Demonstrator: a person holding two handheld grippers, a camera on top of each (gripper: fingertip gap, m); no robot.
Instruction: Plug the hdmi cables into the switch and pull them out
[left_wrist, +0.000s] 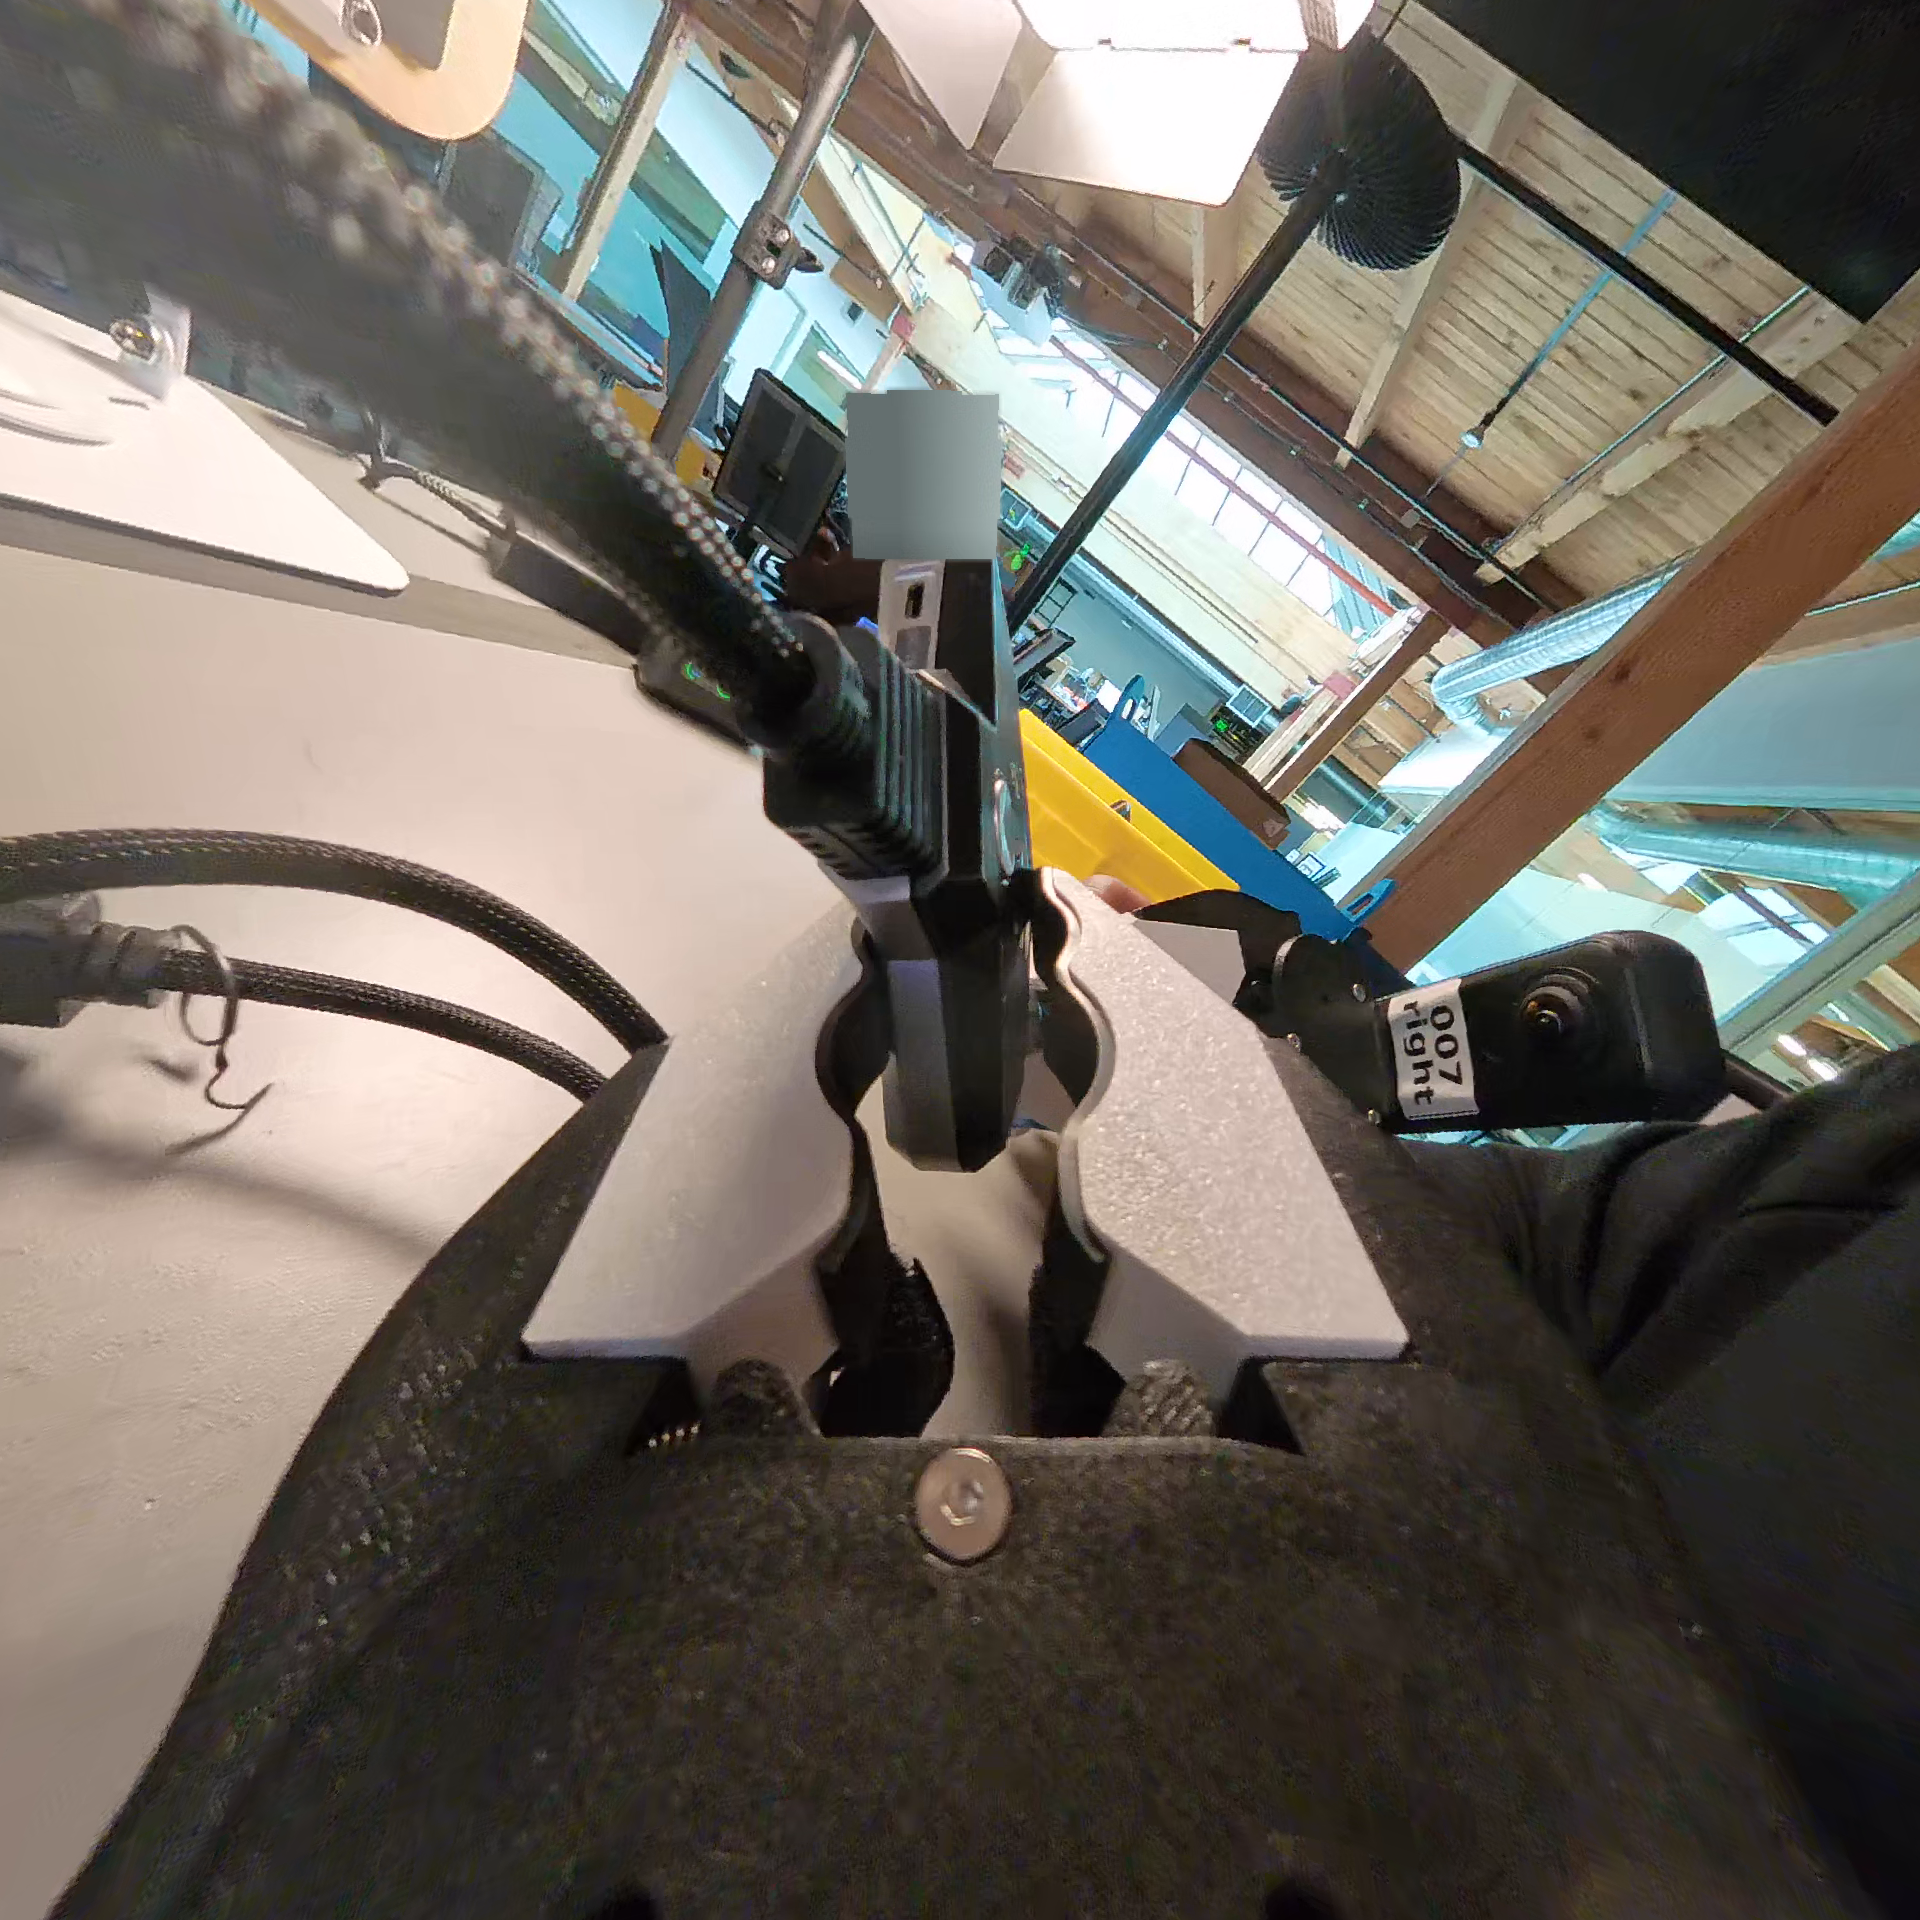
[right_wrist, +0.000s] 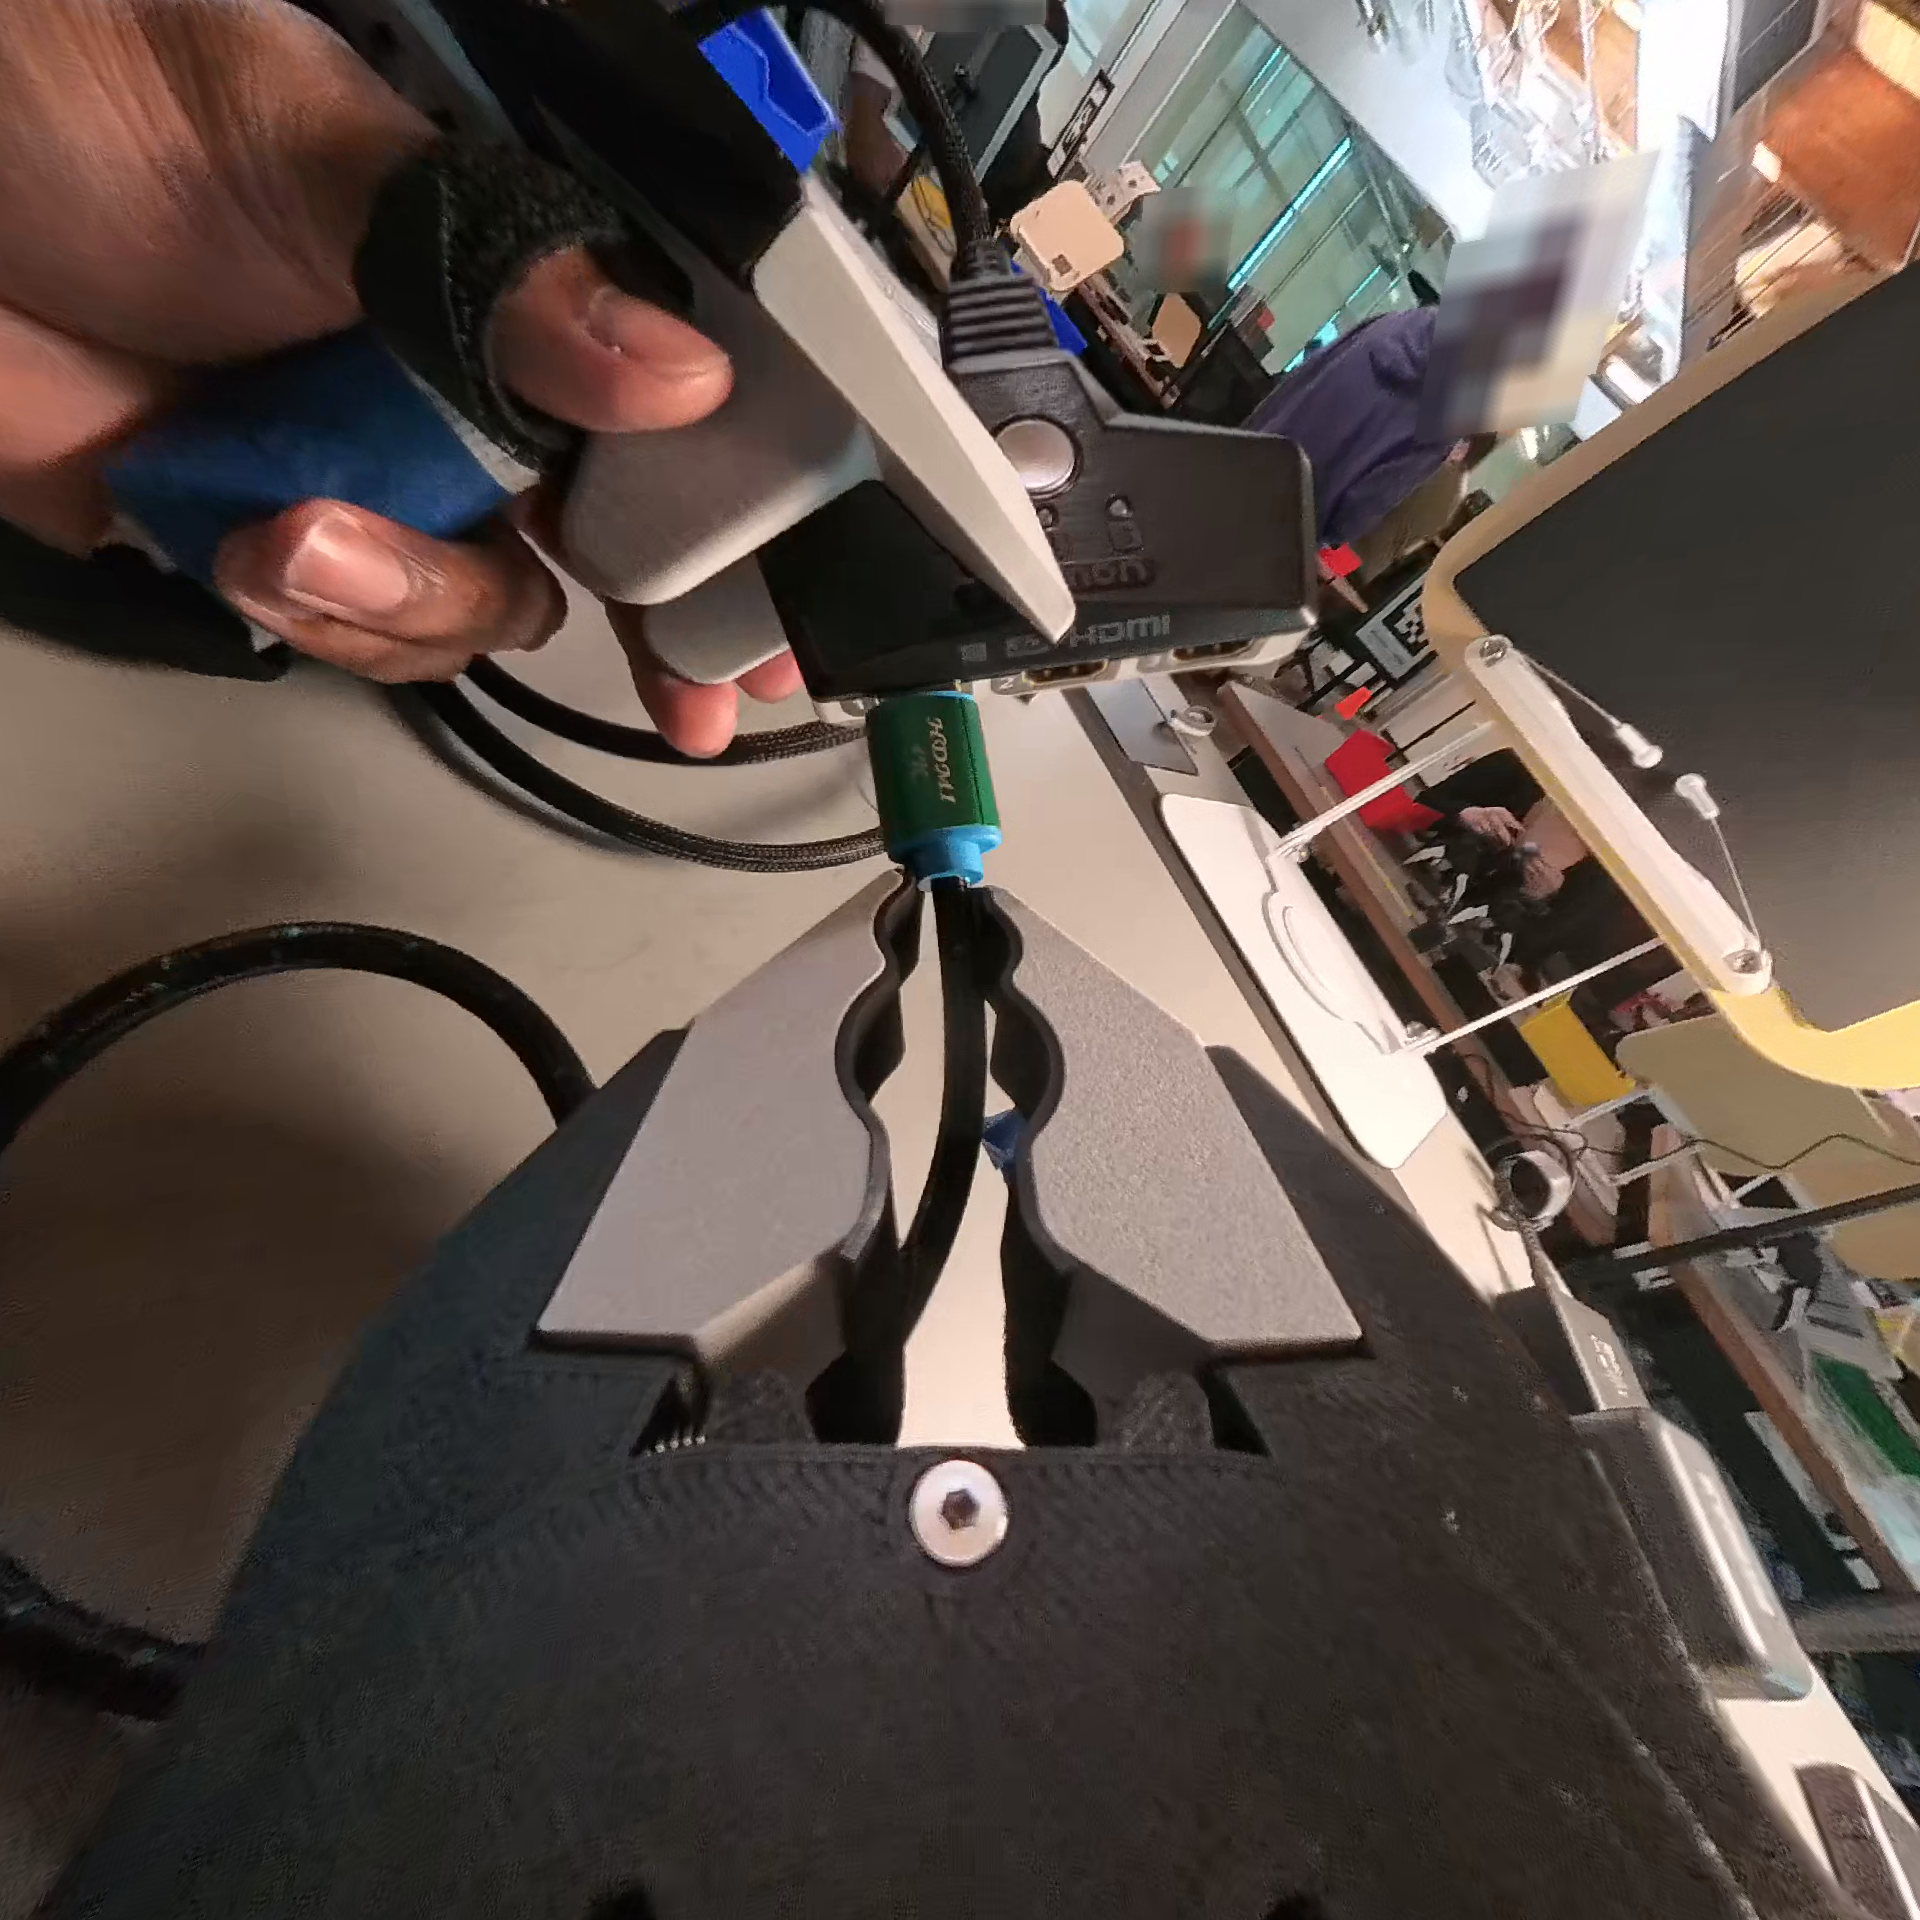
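Pinching the black switch (left_wrist: 951, 831) between its tips, the left hand-held gripper (left_wrist: 961, 1039) holds it above the counter (left_wrist: 312, 727); just ahead of the right hand-held gripper (right_wrist: 951, 899), clamped on a black cable (right_wrist: 951, 1091), a green plug (right_wrist: 933, 774) meets the switch's port.

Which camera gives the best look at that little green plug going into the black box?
The right wrist view. There the green plug sits mid-picture, its end at a port on the switch, with its black cable pinched by the right gripper. The left wrist view shows the switch edge-on in the left gripper, but no green plug.
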